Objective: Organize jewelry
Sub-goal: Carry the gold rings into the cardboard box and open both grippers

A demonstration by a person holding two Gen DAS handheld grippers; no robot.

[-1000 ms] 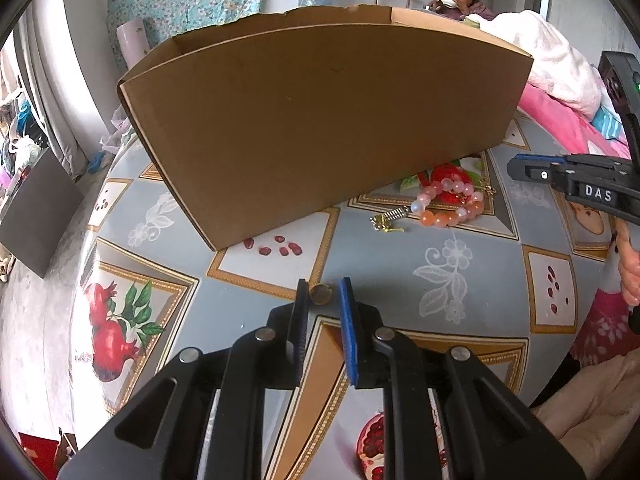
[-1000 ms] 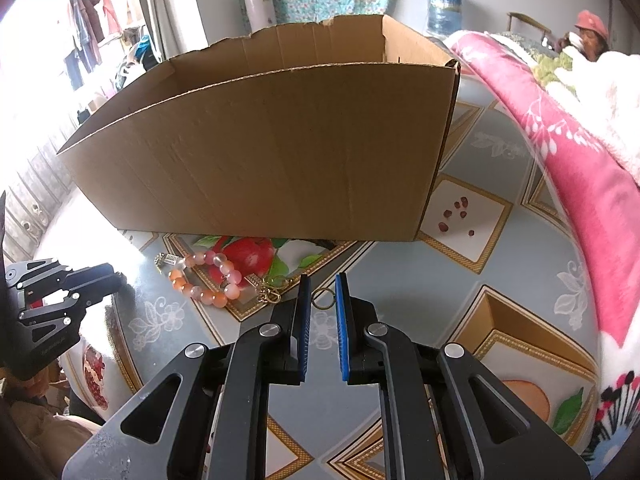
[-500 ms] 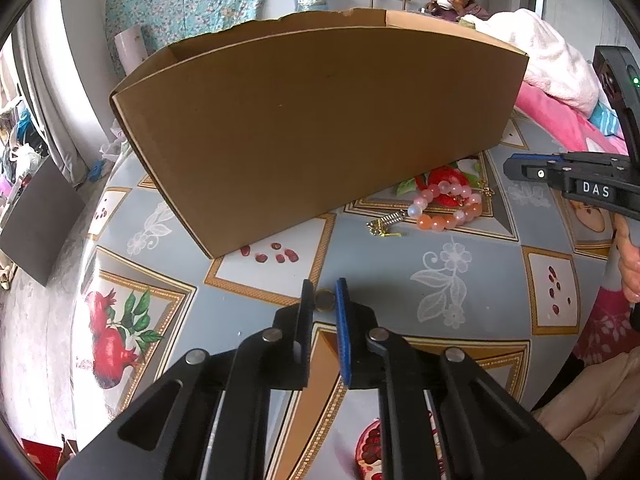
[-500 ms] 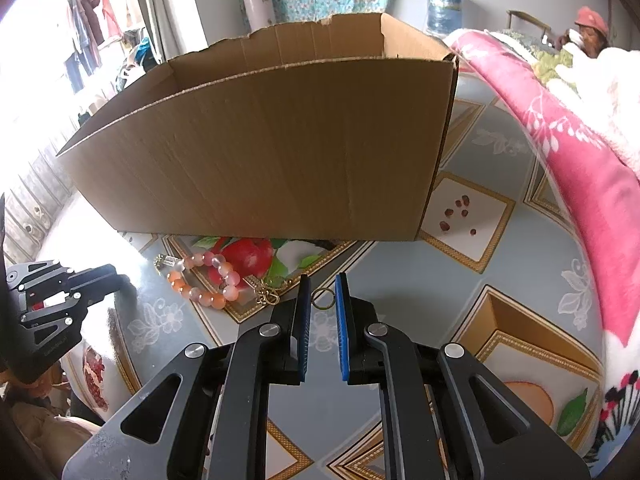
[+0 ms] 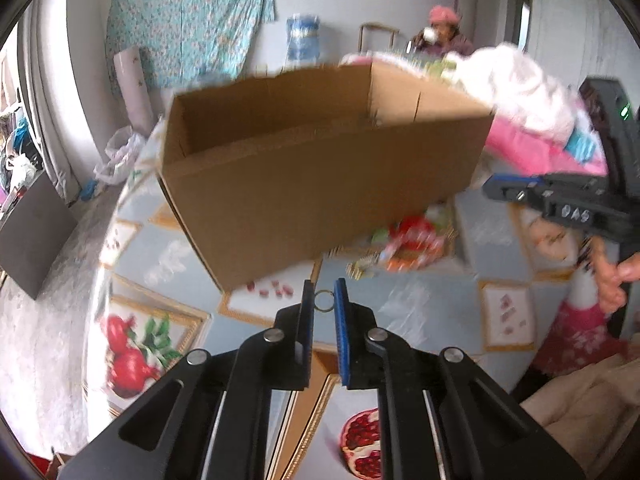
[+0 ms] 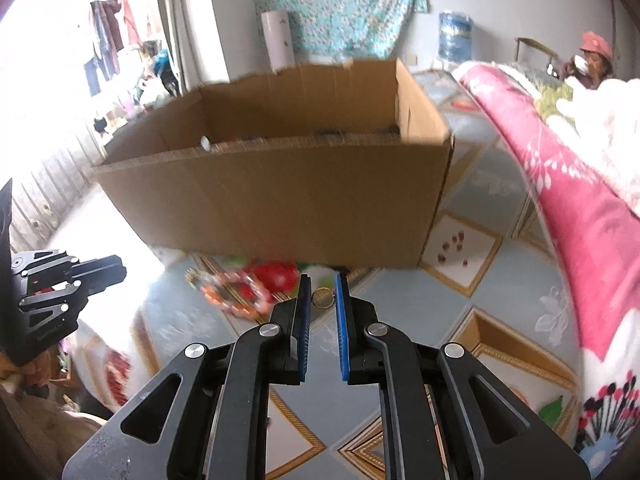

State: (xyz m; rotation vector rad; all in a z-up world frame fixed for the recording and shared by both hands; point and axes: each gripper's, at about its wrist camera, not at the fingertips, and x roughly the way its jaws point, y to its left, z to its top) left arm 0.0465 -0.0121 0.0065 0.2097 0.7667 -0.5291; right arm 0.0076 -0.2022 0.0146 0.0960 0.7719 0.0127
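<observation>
My left gripper (image 5: pixel 324 292) is shut on a small metal ring (image 5: pixel 324 303), held clear above the tablecloth. In the same way, my right gripper (image 6: pixel 322 286) is shut on a thin gold ring (image 6: pixel 323 297) and lifted off the table. An open-topped cardboard box (image 5: pixel 320 184) (image 6: pixel 280 208) stands just beyond both grippers, its inside partly showing. A pink and orange bead bracelet (image 6: pixel 236 300) (image 5: pixel 404 248) lies blurred on the cloth before the box, between the two grippers. Each gripper shows at the other view's edge.
The round table wears a grey-blue cloth with pomegranate prints (image 5: pixel 128 356). A pink blanket (image 6: pixel 592 216) and white bedding (image 5: pixel 528 92) lie to the right. A person in a pink hat (image 6: pixel 596 56) sits at the back. The table edge drops off at the left (image 5: pixel 92 280).
Both grippers have risen off the table with their rings, so the box now looks lower and its inside shows. The left jaws closed a little onto the ring first.
</observation>
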